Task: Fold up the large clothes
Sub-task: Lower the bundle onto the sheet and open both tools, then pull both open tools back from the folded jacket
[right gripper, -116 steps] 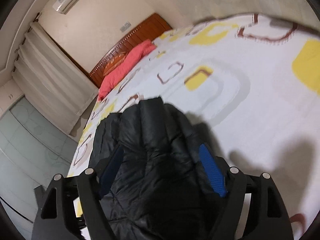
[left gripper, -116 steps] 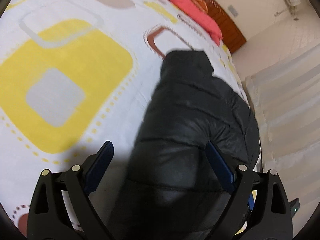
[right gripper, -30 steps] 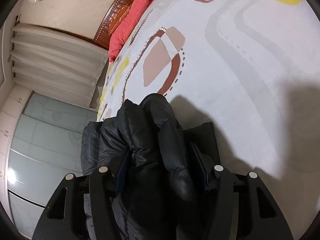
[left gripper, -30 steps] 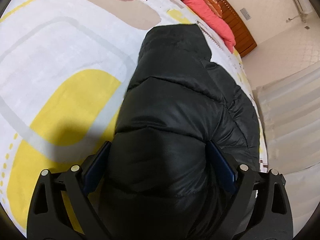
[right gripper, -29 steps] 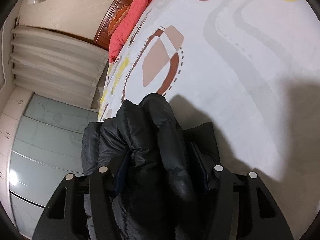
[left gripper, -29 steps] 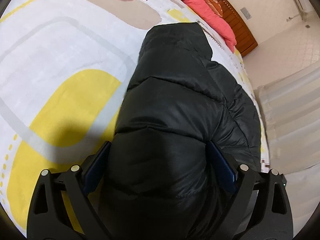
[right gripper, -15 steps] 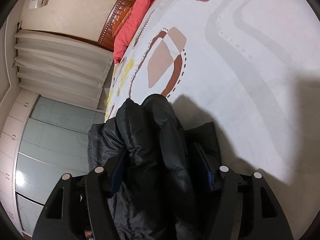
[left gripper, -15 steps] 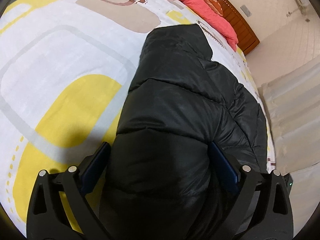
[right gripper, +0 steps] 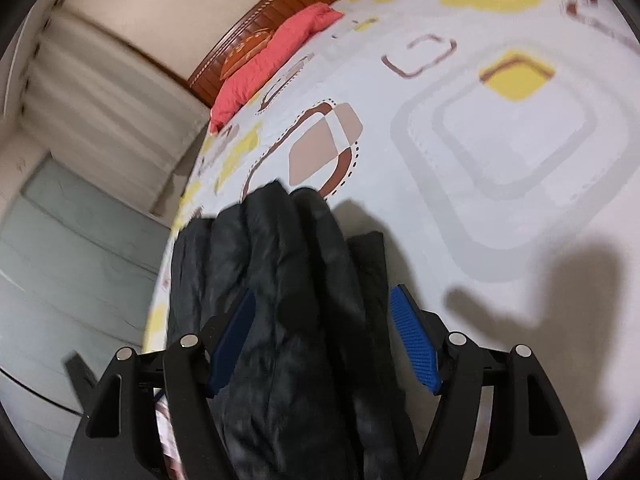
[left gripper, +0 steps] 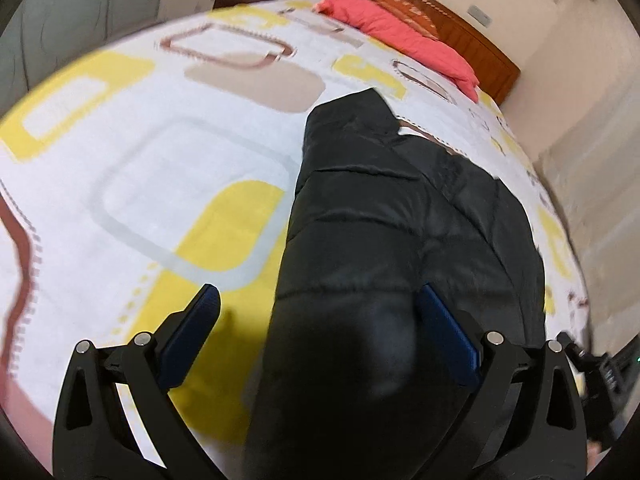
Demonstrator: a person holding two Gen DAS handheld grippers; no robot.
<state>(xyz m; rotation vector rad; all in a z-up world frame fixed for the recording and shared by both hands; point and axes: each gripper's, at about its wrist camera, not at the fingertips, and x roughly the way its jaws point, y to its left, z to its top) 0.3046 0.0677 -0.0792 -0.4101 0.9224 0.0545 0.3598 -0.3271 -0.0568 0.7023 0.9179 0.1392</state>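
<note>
A black quilted puffer jacket (left gripper: 404, 216) lies folded lengthwise on the patterned bed sheet (left gripper: 132, 168). My left gripper (left gripper: 320, 312) is open above its near end; the left pad is over the sheet, the right pad beside the jacket's edge. In the right wrist view the same jacket (right gripper: 288, 280) shows as a bunched ridge running away from me. My right gripper (right gripper: 322, 320) is open with both blue pads apart, one on each side of the fabric.
The bed's white sheet with yellow and brown shapes (right gripper: 500, 140) spreads right. A red pillow (left gripper: 404, 44) and wooden headboard (left gripper: 436, 12) are at the far end. Curtains (right gripper: 100, 96) and glass doors (right gripper: 60, 264) stand beyond the bed's edge.
Both grippers have opened and let go of the jacket, and both have pulled back and up; the jacket now rests on the bed.
</note>
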